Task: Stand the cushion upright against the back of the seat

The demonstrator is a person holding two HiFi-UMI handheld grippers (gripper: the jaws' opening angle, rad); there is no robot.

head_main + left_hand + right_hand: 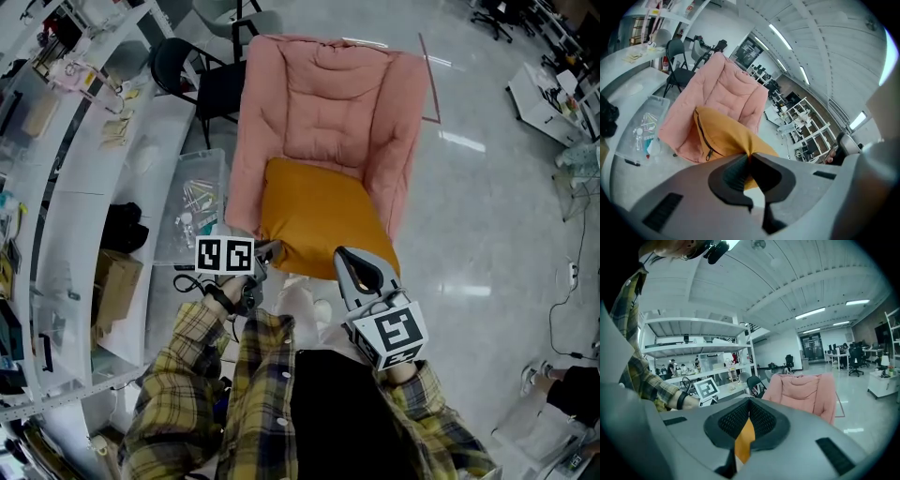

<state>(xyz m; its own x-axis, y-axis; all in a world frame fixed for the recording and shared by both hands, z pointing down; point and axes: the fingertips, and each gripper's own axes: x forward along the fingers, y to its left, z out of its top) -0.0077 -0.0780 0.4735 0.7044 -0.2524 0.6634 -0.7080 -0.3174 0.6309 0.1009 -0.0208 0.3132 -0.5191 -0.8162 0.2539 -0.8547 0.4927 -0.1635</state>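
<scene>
An orange cushion (319,220) with a zipper lies on the seat of a pink padded chair (328,103), its near edge lifted off the seat. My left gripper (275,249) is shut on the cushion's near left corner. In the left gripper view the orange cushion (724,136) bunches up between the closed jaws of my left gripper (750,158), with the pink chair (717,89) behind. My right gripper (348,257) is shut on the near right edge. The right gripper view shows a strip of orange cushion (745,439) pinched in my right gripper (749,409), and the pink chair (801,390) stands ahead.
A clear plastic box (192,211) of small items sits on the floor left of the chair. A black folding chair (202,80) stands behind it. White curved shelves (84,187) run along the left. A white cabinet (548,98) is far right.
</scene>
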